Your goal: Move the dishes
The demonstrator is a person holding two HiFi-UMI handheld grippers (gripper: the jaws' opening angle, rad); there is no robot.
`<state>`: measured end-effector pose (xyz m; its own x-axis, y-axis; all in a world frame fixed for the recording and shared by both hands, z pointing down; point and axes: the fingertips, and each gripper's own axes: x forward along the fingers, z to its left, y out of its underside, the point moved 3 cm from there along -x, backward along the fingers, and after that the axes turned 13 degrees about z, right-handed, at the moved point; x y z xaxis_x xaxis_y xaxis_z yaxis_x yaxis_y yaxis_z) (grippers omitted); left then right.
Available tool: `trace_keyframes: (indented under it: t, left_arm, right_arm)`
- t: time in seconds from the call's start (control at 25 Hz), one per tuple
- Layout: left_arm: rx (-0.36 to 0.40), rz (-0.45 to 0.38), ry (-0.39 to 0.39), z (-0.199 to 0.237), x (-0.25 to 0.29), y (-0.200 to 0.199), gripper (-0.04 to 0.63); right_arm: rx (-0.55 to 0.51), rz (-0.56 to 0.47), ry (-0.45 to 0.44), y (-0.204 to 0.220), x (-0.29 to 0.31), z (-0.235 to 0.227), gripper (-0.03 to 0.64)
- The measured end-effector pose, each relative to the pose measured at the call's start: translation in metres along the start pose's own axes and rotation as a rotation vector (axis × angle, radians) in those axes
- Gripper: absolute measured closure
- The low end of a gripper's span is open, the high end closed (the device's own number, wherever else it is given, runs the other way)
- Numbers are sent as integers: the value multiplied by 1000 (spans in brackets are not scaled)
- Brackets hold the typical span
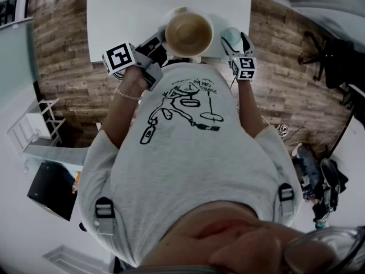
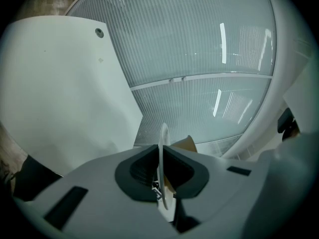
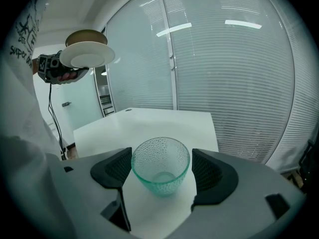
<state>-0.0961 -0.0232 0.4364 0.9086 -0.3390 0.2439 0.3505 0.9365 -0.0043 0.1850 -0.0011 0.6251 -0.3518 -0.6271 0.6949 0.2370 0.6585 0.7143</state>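
Head view: white plate (image 1: 211,26) carrying a brown bowl (image 1: 188,33) was over the near edge of the white table (image 1: 131,16). Left gripper view: the left gripper (image 2: 163,172) had its jaws pinched narrow on the plate's rim. The plate showed edge-on between the pads, with the bowl just past it on the right. Right gripper view: plate and bowl appeared high at the left, seen from below and clear of the table top.

A glass cup (image 3: 160,167), pale green, dimpled, upright and empty, stood between the jaws of the right gripper (image 3: 160,174). Both pads lay against its sides, so that gripper held the cup. The table top showed under the cup; whether its base touched the table could not be told. In the head view the cup was just right of the plate, at the near table edge.

A slatted glass wall (image 3: 234,73) stood beyond the far end of the table. Wood floor (image 1: 63,67) showed on both sides.
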Motion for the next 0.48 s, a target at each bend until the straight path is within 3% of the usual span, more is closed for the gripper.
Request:
trace_keyframes:
  t: [0.48]
  left_arm:
    - [1,2,17,-1,1,0,575]
  right_arm:
    - [-27,-50,11,-26,-24,-2,247]
